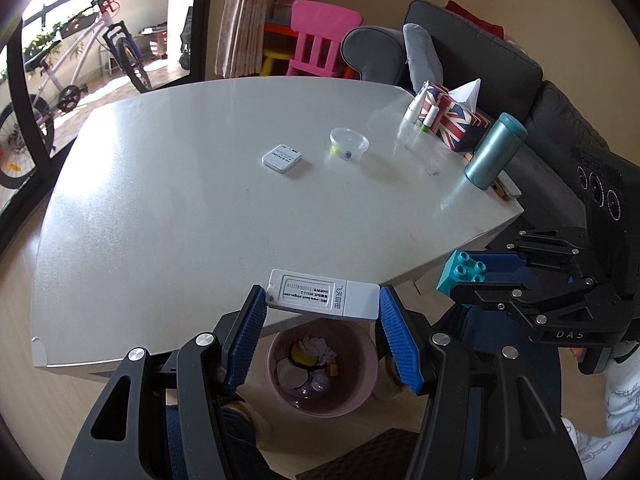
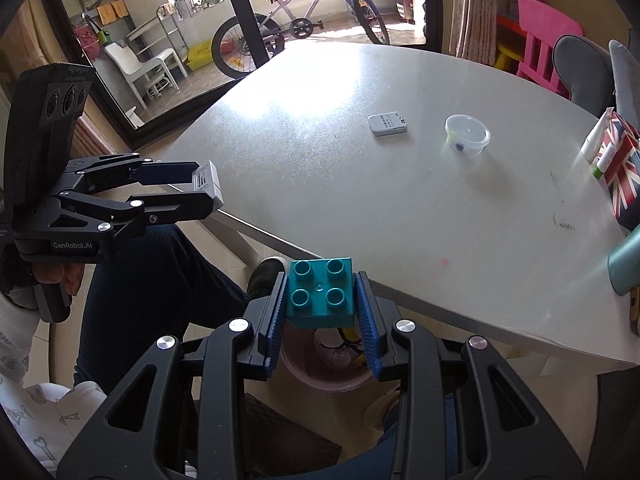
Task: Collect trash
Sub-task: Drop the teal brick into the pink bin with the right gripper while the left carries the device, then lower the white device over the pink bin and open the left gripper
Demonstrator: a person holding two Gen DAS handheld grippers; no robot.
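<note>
1. Ribbed blue pads of the left gripper (image 1: 323,312) clamped a flat white plastic stick (image 1: 323,294).
2. Right gripper (image 2: 321,312) squeezed a studded teal block (image 2: 320,294).
3. Both hung above a round pink bin (image 1: 360,360).

a home living room. grey sofa (image 1: 472,44) with a cushion behind the white tabletop (image 1: 200,200); child's pink chair (image 1: 316,40) and toy storage by a curtain (image 1: 240,16). glass door opens onto a sunlit balcony with a bicycle (image 2: 300,20), potted plants, a white chair (image 2: 140,64). union-flag tissue box (image 1: 456,120) on the tabletop; pink waste bin (image 1: 324,368) on the floor.
</note>
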